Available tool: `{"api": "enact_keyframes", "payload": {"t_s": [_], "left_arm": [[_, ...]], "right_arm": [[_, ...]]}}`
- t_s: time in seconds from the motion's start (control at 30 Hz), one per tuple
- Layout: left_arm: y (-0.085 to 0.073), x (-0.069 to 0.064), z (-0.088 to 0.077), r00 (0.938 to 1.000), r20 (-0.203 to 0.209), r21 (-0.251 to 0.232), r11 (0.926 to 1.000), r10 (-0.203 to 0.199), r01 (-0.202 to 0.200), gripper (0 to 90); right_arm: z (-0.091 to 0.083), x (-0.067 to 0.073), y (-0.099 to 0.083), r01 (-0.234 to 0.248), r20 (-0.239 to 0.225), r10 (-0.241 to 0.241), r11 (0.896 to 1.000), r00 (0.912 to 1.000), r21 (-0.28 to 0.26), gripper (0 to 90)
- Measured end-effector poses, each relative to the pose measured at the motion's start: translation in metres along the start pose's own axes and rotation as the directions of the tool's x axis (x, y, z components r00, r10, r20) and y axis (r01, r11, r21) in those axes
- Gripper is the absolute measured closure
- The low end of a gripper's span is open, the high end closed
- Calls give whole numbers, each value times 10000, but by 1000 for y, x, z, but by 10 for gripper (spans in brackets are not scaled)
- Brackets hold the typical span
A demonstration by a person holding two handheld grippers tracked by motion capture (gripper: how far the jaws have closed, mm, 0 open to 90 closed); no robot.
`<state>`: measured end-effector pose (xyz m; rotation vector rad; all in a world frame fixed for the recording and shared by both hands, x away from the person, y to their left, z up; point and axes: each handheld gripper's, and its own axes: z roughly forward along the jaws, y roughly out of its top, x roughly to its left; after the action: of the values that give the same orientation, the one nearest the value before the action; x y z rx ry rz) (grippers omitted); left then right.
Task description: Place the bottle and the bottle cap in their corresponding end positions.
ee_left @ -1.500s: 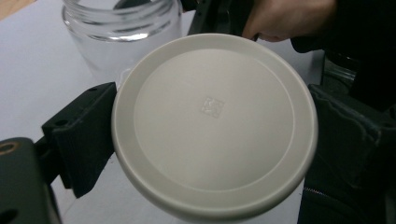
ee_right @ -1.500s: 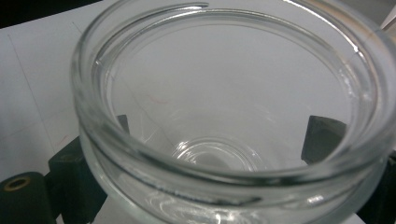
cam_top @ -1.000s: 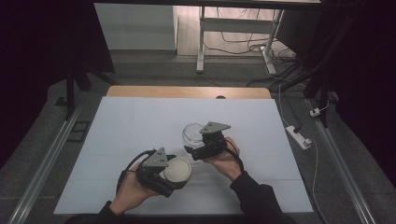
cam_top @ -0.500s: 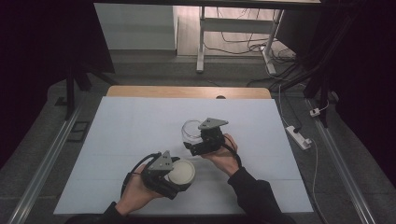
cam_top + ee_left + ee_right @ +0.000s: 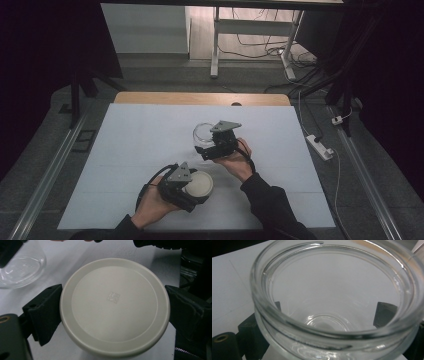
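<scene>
White table [image 5: 125,150] | our left gripper [image 5: 192,187] clamps lid [image 5: 199,183] at 6 o'clock | our right gripper [image 5: 207,147] clamps jar [image 5: 201,134] at centre

We had a clear glass jar [image 5: 332,305] here, glossy and smooth, with bright glints along its thick rim. The lid [image 5: 115,306] looked like cream plastic, matt and smooth, with a tiny embossed square in its middle. The jaws on both grippers read as black matt plastic, a bit grainy up close. The table [image 5: 130,135] wore a pale, matt sheet, paper or plastic, we couldn't tell, with a bare wood strip [image 5: 200,98] at the far edge. The sleeve [image 5: 272,207] was dark cloth.
</scene>
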<state>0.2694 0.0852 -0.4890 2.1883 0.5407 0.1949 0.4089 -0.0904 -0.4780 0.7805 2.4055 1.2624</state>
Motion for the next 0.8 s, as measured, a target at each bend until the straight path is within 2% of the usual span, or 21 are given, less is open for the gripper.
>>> {"api": "enact_keyframes", "payload": {"t_s": [0.53, 0.8], "left_arm": [[-7, 13, 26, 9990, -428, 126, 9998, -128, 134, 80], [-11, 18, 38, 9977, -610, 248, 9992, -310, 325, 80]], "right_arm": [[25, -18, 4, -173, 412, 166, 9997, 9990, 168, 62], [36, -26, 6, -219, 571, 207, 9995, 9982, 205, 62]]}}
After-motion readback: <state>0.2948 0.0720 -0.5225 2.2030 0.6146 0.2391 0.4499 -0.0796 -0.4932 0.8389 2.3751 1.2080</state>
